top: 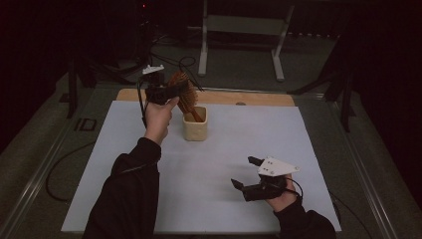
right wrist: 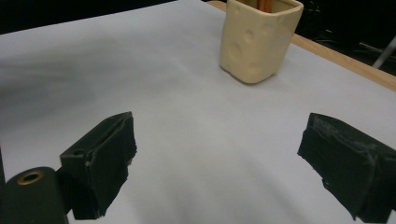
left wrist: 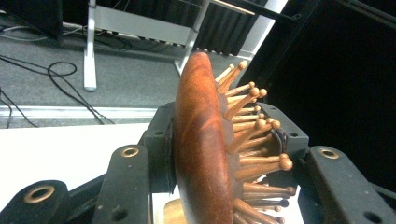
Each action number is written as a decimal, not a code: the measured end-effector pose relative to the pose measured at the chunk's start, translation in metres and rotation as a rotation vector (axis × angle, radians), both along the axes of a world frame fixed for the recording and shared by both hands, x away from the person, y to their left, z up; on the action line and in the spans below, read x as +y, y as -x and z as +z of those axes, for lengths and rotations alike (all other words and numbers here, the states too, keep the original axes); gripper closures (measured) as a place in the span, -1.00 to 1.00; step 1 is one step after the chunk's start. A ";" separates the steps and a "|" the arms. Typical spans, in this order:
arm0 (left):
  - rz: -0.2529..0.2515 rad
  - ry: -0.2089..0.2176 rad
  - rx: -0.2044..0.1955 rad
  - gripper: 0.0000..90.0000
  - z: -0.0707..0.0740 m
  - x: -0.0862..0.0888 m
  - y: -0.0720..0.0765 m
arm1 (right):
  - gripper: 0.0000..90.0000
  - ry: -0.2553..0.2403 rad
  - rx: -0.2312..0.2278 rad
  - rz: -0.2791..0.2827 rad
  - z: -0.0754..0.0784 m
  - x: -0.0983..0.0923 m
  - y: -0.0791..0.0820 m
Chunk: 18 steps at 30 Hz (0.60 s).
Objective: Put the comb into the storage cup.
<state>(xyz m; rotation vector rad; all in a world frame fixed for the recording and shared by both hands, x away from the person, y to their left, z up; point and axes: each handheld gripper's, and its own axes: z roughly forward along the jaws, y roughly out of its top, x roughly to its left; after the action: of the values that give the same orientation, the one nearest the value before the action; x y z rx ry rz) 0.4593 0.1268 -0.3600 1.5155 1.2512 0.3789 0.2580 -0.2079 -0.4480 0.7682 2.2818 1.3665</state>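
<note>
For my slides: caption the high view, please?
Left gripper lowers a wooden hairbrush handle-first into a cream cup; right gripper rests open.

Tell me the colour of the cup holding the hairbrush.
Cream cup, dimpled like cheese; the right gripper view shows it best.

We find the cup (top: pixel 195 124) standing on the sheet (top: pixel 124 164) that covers most of the tabletop (top: pixel 259 98), toward its far edge and a little left of centre; the hairbrush (top: pixel 183 94) stands tilted above the cup, its handle reaching down into it; the left claw (top: pixel 166 92) sits just left of the cup and above it, clamped across the brush head; the right claw (top: pixel 247 173) lies well apart, over the near right part of the sheet, nearer to us than the cup; behind the tabletop a frame stand (top: pixel 239 30) rests on the floor.
</note>
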 end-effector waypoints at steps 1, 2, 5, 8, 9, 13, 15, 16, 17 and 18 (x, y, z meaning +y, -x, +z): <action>0.000 -0.004 0.001 0.19 -0.001 0.000 0.000 | -0.79 0.003 0.000 0.001 0.000 0.000 0.000; 0.001 -0.006 0.003 0.19 -0.002 0.000 -0.001 | -0.79 0.003 0.001 0.001 0.000 0.000 0.000; -0.003 -0.007 0.011 0.19 -0.005 0.000 -0.001 | -0.79 0.004 0.000 0.001 0.000 -0.001 0.000; -0.003 0.007 0.018 0.19 -0.008 0.000 -0.002 | -0.79 0.001 0.002 -0.001 0.000 -0.001 0.000; -0.003 0.007 0.018 0.19 -0.008 0.000 -0.002 | -0.79 0.001 0.002 -0.001 0.000 -0.001 0.000; -0.006 0.011 0.033 0.19 -0.014 0.002 -0.004 | -0.79 0.002 0.006 -0.001 0.000 0.000 0.000; -0.006 0.013 0.040 0.19 -0.018 0.002 -0.005 | -0.79 0.004 0.007 0.001 0.000 0.000 -0.001; -0.006 0.013 0.043 0.19 -0.020 0.002 -0.005 | -0.79 0.005 0.006 -0.001 0.000 0.000 -0.001; -0.008 0.012 0.045 0.19 -0.021 0.002 -0.005 | -0.79 0.003 0.009 0.001 0.000 -0.001 -0.001; -0.012 0.009 0.050 0.19 -0.023 0.002 -0.006 | -0.79 0.003 0.009 0.000 0.000 -0.001 -0.001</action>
<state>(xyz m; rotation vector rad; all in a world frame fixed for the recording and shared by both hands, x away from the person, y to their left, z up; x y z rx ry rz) 0.4654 0.1291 -0.3827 1.5318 1.2808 0.3290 0.2587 -0.2084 -0.4484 0.7748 2.2902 1.3622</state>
